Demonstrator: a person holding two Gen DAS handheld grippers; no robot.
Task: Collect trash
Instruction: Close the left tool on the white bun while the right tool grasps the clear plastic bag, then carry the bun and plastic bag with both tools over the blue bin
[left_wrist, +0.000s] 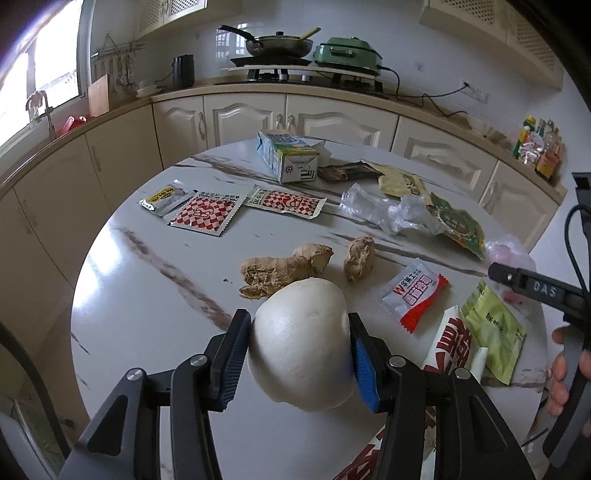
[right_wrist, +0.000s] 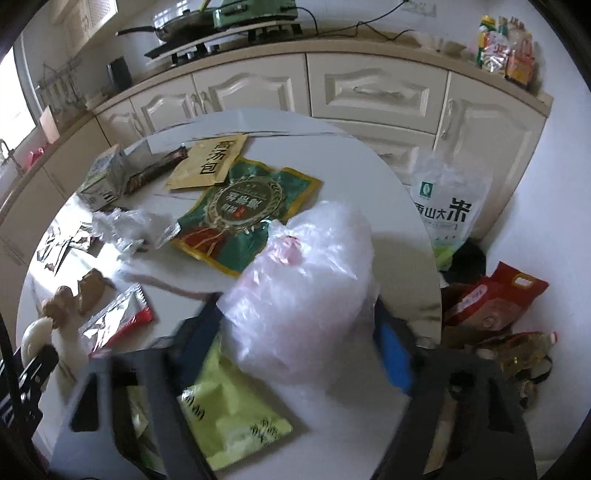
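Observation:
My left gripper (left_wrist: 299, 354) is shut on a white steamed bun (left_wrist: 299, 343) and holds it above the round marble table (left_wrist: 147, 295). My right gripper (right_wrist: 299, 332) is around a crumpled clear plastic bag (right_wrist: 306, 288) near the table's right edge; the view is blurred. Trash lies across the table: two red-checked sachets (left_wrist: 207, 214), a silver sachet (left_wrist: 166, 197), a milk carton (left_wrist: 288, 155), clear wrap (left_wrist: 384, 210), a green packet (right_wrist: 243, 210), a red-white sachet (left_wrist: 413, 291), and a lime packet (right_wrist: 229, 417).
Two ginger pieces (left_wrist: 288, 266) lie mid-table. Cream cabinets (left_wrist: 236, 118) curve behind, with a stove and pan (left_wrist: 277, 44). A rice bag (right_wrist: 447, 206) and red bags (right_wrist: 491, 299) stand on the floor right of the table.

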